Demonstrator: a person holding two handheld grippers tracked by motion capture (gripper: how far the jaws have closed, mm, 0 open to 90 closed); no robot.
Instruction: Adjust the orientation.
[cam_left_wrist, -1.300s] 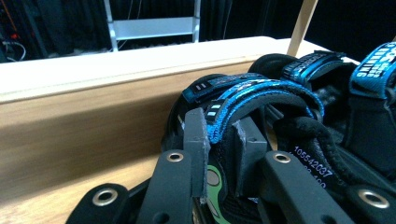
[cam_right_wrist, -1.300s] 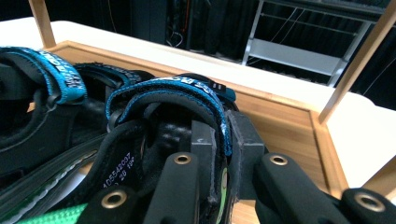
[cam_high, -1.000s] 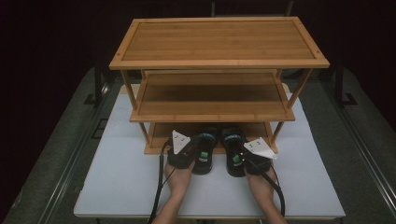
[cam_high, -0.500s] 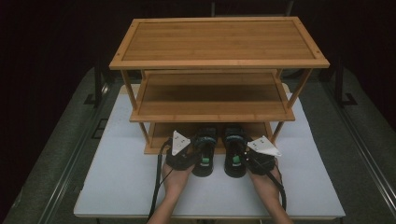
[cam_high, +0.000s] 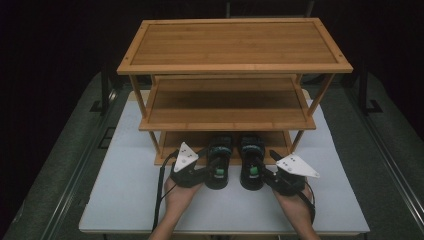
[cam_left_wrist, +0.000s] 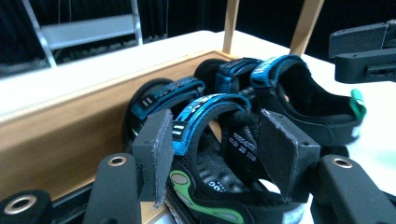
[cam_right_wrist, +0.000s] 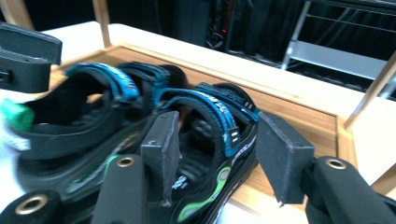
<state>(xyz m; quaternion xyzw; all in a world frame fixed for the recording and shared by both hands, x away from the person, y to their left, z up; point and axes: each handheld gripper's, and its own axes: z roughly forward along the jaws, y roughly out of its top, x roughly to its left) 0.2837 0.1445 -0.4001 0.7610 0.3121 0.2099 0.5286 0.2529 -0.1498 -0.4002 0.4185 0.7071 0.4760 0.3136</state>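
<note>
Two black sandals with blue straps and green trim stand side by side, toes on the bottom shelf of a wooden rack (cam_high: 235, 45) and heels out on the white table. My left gripper (cam_high: 202, 172) is at the left sandal (cam_high: 219, 160), and its jaws stand open with that sandal's (cam_left_wrist: 210, 107) heel between the pads (cam_left_wrist: 154, 154). My right gripper (cam_high: 267, 176) is at the right sandal (cam_high: 251, 162), also open around that sandal's (cam_right_wrist: 219, 116) heel end. Each gripper view shows the other sandal (cam_left_wrist: 299, 93) (cam_right_wrist: 84, 107) beyond its own.
The rack has three bamboo shelves; the middle shelf (cam_high: 225, 107) overhangs the sandals' toes. The bottom shelf has a raised front rim (cam_left_wrist: 60, 135) under the sandals. Slanted legs (cam_high: 299, 137) flank them. White table surface (cam_high: 130, 200) lies left and right of the hands.
Both hands have drawn slightly back and outward from the sandals. The sandals have stayed where they were at the bottom shelf's front.
</note>
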